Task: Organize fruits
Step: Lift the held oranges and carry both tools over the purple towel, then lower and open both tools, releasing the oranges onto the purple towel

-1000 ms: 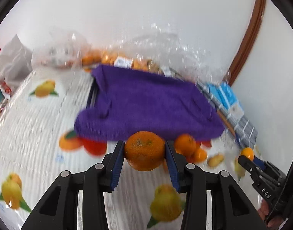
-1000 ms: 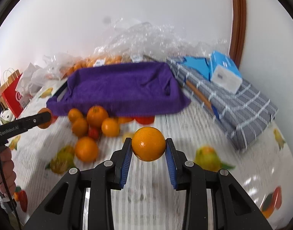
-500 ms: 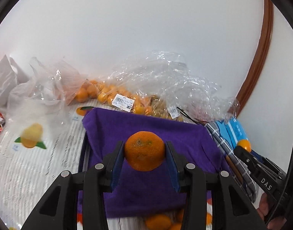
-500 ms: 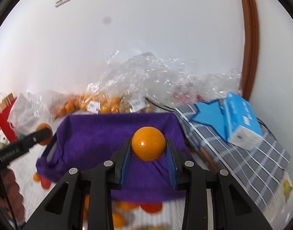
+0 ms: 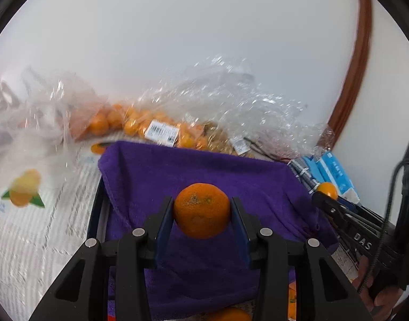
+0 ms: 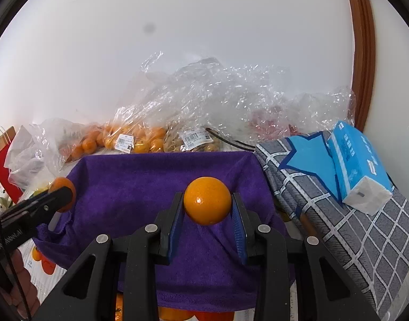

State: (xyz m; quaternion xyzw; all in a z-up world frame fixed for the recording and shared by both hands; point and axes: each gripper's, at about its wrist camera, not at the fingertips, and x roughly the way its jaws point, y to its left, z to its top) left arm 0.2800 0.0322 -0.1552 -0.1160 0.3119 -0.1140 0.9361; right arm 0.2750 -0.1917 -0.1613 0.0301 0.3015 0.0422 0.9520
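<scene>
My left gripper is shut on a rough-skinned mandarin and holds it above the near half of a tray draped in a purple towel. My right gripper is shut on a smooth orange above the same purple towel. Each gripper shows in the other's view: the right one with its orange at the towel's right side, the left one with its mandarin at the towel's left side. Loose oranges lie on the table just in front of the tray.
Clear plastic bags of small oranges lie against the white wall behind the tray. A grey checked cloth with a blue tissue pack lies to the right. A fruit-print tablecloth covers the table. A red paper bag stands far left.
Both grippers have risen and moved forward from the loose oranges to above the purple towel, each still holding its fruit. The loose oranges have dropped to the bottom edge of the views.
</scene>
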